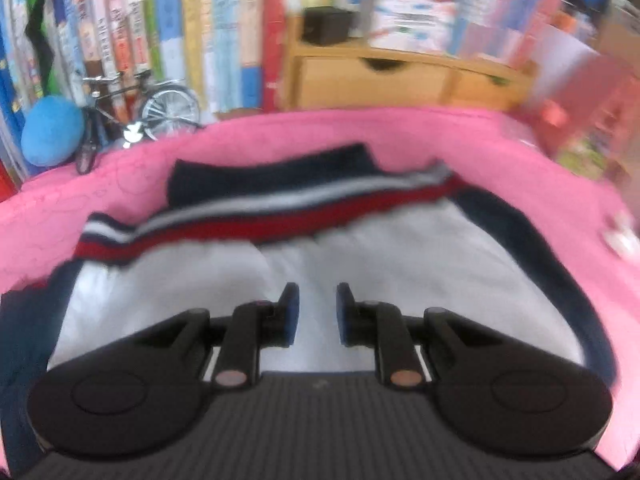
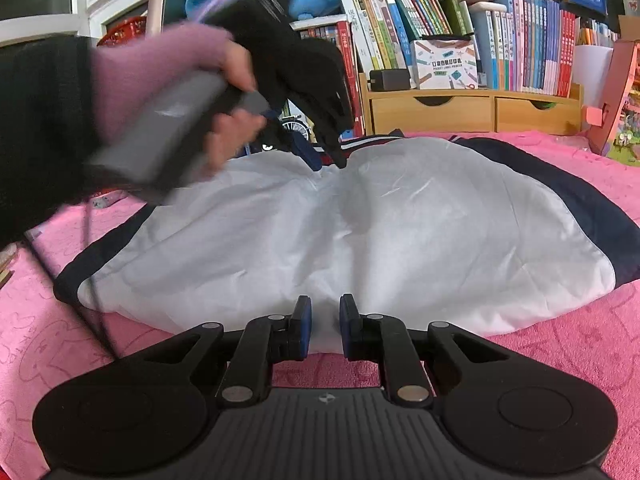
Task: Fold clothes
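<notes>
The white padded jacket with navy trim and red-striped ribbing [image 2: 360,232] lies spread on the pink blanket [image 2: 560,360]. At its near hem the right gripper [image 2: 325,330] pinches white cloth; farther in, the left gripper [image 1: 318,314] hovers over the lining, jaws narrowly apart and empty. Such a thin pinch could slip from slick fabric, spoiling the fold.
</notes>
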